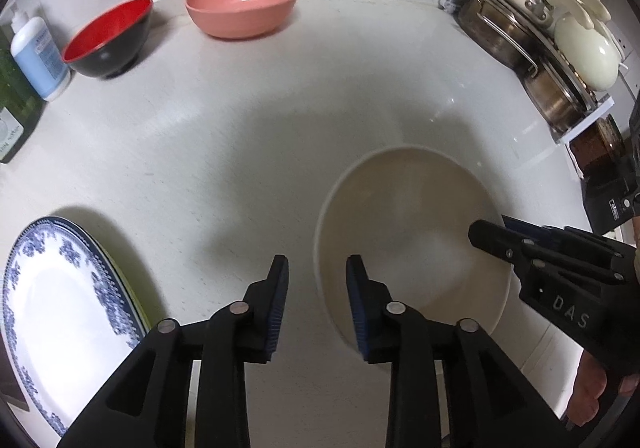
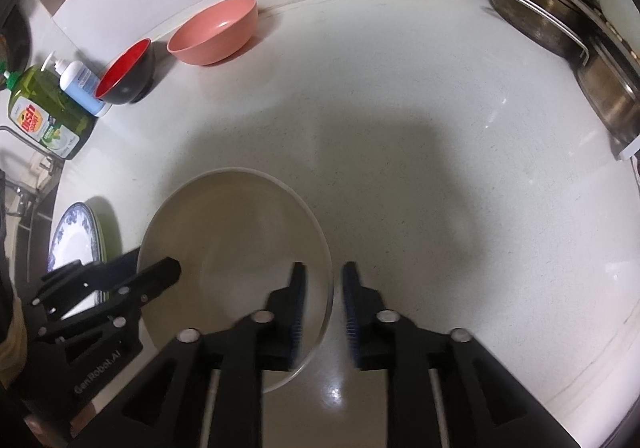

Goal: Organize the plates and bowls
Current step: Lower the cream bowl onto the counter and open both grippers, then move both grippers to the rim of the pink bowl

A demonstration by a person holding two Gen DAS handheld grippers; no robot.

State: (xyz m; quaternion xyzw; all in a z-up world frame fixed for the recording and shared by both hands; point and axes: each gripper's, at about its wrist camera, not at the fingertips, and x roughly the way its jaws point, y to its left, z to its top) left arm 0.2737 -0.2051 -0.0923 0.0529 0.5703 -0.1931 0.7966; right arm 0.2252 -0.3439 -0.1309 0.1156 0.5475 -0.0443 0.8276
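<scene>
Black linkage arms fill the bottom of the left wrist view, where the left gripper (image 1: 317,306) hangs with its jaws apart, blue pads facing each other and nothing between them. Its right finger lies over the near rim of a cream bowl (image 1: 404,224) that sits on the white bench (image 1: 248,119). From the right edge the right gripper (image 1: 496,238) reaches in over the same bowl's rim. A blue-patterned plate (image 1: 56,312) rests on the bench at lower left, on top of another plate. Far back, by the wall, stand a red-and-black bowl (image 1: 108,37) and a pink bowl (image 1: 242,5), near each other but apart. A dish rack (image 1: 532,47) with metal pots stands at the right.

Seen from the right wrist view, the right gripper (image 2: 324,312) has its jaws apart around the cream bowl's (image 2: 236,232) right rim, one pad inside, one outside; whether they touch it I cannot tell. Green and blue bottles (image 2: 48,115) stand at the left
</scene>
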